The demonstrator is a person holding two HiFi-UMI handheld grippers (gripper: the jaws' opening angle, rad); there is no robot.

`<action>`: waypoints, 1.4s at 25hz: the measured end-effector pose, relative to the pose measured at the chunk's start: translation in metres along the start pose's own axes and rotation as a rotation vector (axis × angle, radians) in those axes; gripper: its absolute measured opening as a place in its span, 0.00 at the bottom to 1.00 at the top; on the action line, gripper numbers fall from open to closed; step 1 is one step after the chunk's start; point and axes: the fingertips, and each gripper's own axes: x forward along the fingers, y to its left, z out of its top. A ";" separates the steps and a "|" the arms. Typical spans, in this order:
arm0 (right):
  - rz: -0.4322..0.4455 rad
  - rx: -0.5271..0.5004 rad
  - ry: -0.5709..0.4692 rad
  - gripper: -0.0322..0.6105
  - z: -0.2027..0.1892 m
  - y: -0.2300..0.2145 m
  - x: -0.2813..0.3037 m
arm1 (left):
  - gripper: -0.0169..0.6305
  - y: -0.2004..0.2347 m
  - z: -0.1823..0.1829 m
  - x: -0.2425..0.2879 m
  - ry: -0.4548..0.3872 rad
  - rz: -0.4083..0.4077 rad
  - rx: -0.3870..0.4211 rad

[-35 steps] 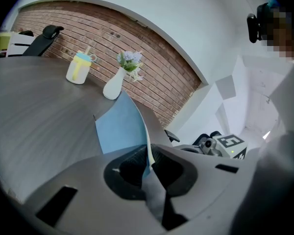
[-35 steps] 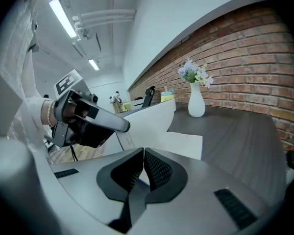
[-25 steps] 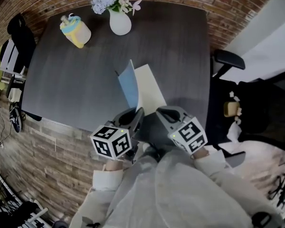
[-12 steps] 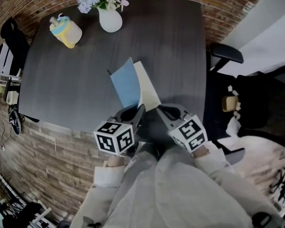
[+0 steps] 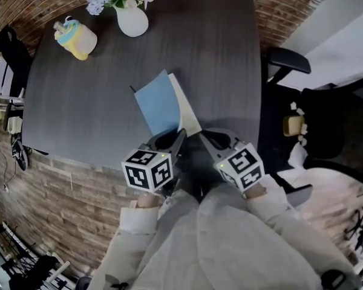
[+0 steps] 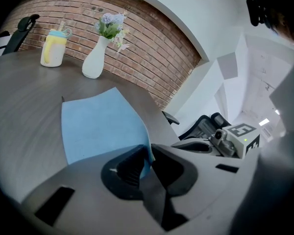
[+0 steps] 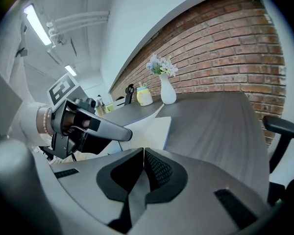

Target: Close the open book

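The book lies near the front edge of the dark table. Its blue cover is raised and leans over the white page. My left gripper is shut on the cover's near corner; in the left gripper view the blue cover runs down between the jaws of the left gripper. Just to the right, my right gripper is shut and holds nothing. In the right gripper view the right gripper points past the white page, with the left gripper beside it.
A white vase of flowers and a yellow lidded cup stand at the table's far left. A black office chair is off the right edge, another black chair off the left. A brick wall runs behind the table.
The blue cover has swung lower over the white page, so more blue and less white shows. My left gripper has sunk with it; the right gripper has shifted slightly.
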 end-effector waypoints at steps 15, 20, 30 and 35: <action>-0.080 0.014 -0.007 0.07 -0.017 -0.029 -0.002 | 0.14 0.001 -0.011 0.031 0.096 0.009 0.097; -0.084 0.032 -0.016 0.07 -0.015 -0.031 -0.004 | 0.16 0.001 -0.016 0.040 0.135 0.031 0.153; -0.074 0.053 -0.003 0.07 -0.012 -0.022 -0.009 | 0.17 0.003 -0.021 0.047 0.191 0.051 0.154; -0.086 0.052 0.014 0.07 -0.011 -0.023 -0.008 | 0.18 0.003 -0.021 0.048 0.199 0.061 0.165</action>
